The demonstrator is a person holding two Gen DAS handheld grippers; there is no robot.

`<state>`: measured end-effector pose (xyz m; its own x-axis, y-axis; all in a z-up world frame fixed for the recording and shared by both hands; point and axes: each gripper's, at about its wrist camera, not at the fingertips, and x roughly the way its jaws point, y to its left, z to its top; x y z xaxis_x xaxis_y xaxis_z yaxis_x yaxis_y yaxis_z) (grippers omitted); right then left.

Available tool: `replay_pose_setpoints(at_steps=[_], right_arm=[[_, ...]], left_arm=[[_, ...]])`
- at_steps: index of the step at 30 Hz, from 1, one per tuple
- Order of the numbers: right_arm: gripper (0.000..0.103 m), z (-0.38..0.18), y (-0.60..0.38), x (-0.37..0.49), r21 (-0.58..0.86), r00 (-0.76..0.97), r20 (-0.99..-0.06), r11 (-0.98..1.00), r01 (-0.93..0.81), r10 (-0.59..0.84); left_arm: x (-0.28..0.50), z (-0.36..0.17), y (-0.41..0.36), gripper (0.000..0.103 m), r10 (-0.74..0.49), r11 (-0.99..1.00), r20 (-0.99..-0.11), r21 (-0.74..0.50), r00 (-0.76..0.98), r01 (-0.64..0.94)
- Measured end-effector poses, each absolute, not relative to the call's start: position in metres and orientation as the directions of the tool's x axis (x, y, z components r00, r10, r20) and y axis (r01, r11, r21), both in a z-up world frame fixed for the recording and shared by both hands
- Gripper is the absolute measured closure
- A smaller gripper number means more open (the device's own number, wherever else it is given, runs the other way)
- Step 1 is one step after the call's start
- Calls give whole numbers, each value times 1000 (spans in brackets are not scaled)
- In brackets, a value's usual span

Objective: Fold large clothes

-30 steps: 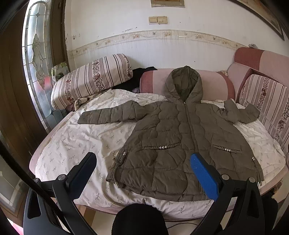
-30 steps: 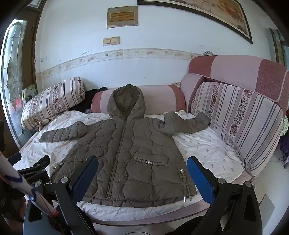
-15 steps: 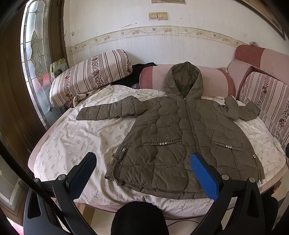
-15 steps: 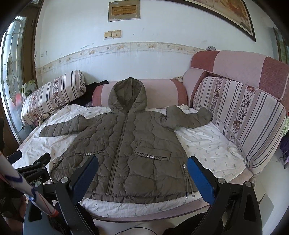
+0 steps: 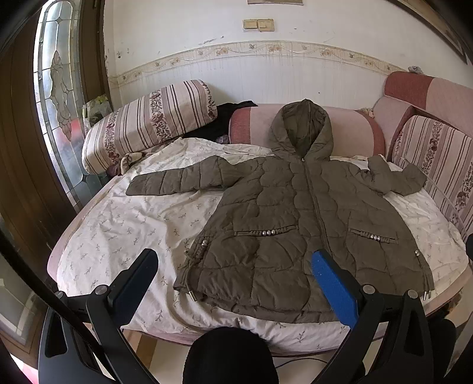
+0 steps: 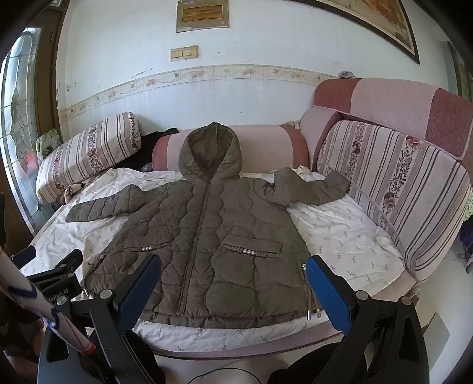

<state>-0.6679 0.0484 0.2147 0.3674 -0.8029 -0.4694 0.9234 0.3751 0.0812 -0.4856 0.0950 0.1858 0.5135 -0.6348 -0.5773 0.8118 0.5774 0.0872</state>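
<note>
The left gripper [image 5: 233, 265] is spread wide with nothing between its fingers; it hangs over the near edge of the bed, above the lower left hem of the jacket [image 5: 301, 224]; the right gripper [image 6: 233, 274] is spread the same way and empty, over the lower right part of the hem. The olive quilted jacket lies flat and zipped on the flowered white sheet [image 5: 133, 224], both sleeves out to the sides, its hood resting up against the pink bolster [image 5: 351, 130]. A striped cushion [image 5: 150, 121] lies at the far left with a dark cloth [image 5: 224, 118] beside it; a striped backrest [image 6: 393, 183] stands just beside the right sleeve. Only the right wrist view shows the other gripper's body, low at the left, with the words "RobotAI" [image 6: 58, 294] on it, and a framed plaque [image 6: 202, 14] on the wall, whose writing is too small to read; the left wrist view shows more of the stained-glass door [image 5: 56, 97].
</note>
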Motion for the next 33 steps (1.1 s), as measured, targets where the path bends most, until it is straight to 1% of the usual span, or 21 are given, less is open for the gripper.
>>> replay_pose_setpoints(at_steps=[7, 9, 12, 15, 19, 23, 26, 29, 33], right_arm=[[2, 220, 60, -671, 114, 397, -460, 391, 913, -794], [2, 226, 64, -675, 153, 417, -453, 392, 907, -788], [2, 229, 69, -681, 152, 423, -454, 400, 904, -784], [2, 236, 72, -688, 180, 451, -447, 417, 891, -772], [2, 254, 71, -696, 231, 486, -435, 428, 874, -758], [2, 277, 70, -696, 206, 494, -400, 450, 869, -772], [2, 295, 61, -695, 235, 508, -386, 451, 861, -770], [2, 306, 37, -689, 252, 524, -418, 459, 852, -742], [2, 307, -3, -673, 245, 484, -489, 419, 875, -726]], left_arm=[[-489, 187, 114, 0, -636, 591, -563, 85, 528, 802], [-492, 192, 118, 0, -636, 594, -557, 88, 534, 800], [-498, 202, 125, 0, -643, 598, -538, 93, 545, 796], [-496, 218, 133, 0, -647, 612, -509, 98, 568, 785], [-480, 249, 144, 0, -659, 636, -486, 47, 574, 770], [-467, 280, 149, 0, -663, 655, -442, 47, 604, 754], [-454, 302, 146, 0, -684, 652, -419, 17, 598, 758], [-438, 318, 130, 0, -705, 633, -420, -11, 571, 774], [-418, 317, 87, 0, -701, 613, -472, -17, 535, 790]])
